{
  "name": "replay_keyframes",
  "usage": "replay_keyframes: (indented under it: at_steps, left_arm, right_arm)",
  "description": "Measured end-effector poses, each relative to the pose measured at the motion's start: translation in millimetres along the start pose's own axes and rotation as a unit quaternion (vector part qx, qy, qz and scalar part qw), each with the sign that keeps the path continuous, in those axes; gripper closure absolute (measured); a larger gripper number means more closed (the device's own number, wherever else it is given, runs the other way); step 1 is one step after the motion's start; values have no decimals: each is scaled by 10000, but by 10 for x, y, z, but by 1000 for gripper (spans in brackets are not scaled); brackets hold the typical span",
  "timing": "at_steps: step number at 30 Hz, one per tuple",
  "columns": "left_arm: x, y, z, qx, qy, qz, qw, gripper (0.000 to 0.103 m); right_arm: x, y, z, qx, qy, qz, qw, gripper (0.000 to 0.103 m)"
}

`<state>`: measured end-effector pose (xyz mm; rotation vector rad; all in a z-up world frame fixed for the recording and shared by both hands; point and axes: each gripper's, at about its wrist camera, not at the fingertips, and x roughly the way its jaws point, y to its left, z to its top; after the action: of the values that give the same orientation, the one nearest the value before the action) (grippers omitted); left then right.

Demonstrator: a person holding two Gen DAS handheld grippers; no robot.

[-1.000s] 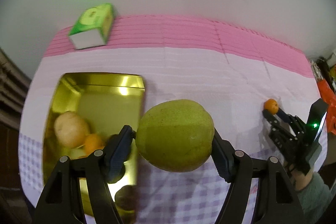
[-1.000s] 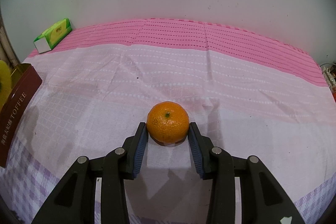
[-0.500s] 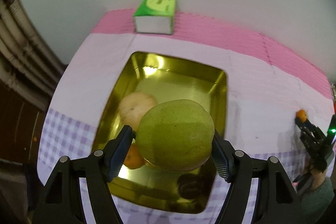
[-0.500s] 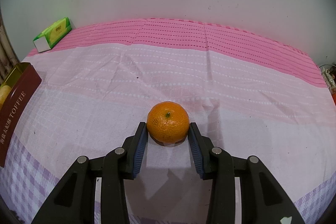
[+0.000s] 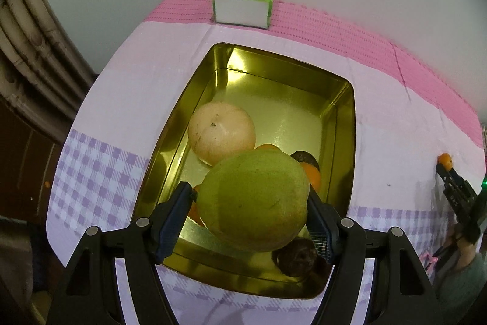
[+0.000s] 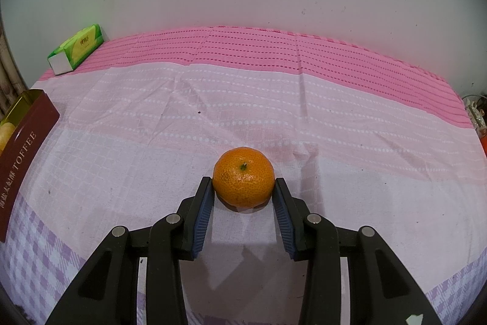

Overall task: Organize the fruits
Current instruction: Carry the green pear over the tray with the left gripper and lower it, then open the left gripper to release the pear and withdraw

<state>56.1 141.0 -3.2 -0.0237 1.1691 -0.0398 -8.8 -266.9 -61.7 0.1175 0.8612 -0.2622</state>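
My left gripper point(image 5: 252, 203) is shut on a large green pear point(image 5: 252, 200) and holds it above the near end of the gold tin point(image 5: 347, 124). Inside the tin lie a pale round fruit point(image 5: 221, 132), small oranges point(image 5: 312, 177) and a dark fruit point(image 5: 294, 259), partly hidden by the pear. My right gripper point(image 6: 243, 188) is shut on a small orange mandarin point(image 6: 243, 185) that rests on the cloth. The same mandarin point(image 5: 445, 160) and right gripper show at the right edge of the left wrist view.
A green tissue box point(image 5: 243, 0) stands behind the tin by the wall, also seen as the tissue box point(image 6: 77, 47) at back left. The tin's brown side point(image 6: 21, 160) reads TOFFEE. Pipes point(image 5: 33, 51) run along the left. A pink and lilac cloth point(image 6: 274, 99) covers the table.
My left gripper has carried the pear leftward from the cloth beside the tin to over the tin, and rolled somewhat. The right gripper and mandarin have not moved.
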Motion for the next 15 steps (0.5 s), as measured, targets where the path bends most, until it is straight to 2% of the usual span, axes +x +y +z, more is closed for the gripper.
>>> replay_keyframes:
  at_steps: [10, 15]
  left_arm:
    - [32, -14, 16, 27, 82, -37, 10000, 31]
    - [-62, -77, 45, 168, -118, 67, 9998, 29]
  right_arm:
    - [0, 10, -2, -8, 1, -7, 10000, 66]
    - [1, 8, -4, -7, 1, -6, 10000, 66]
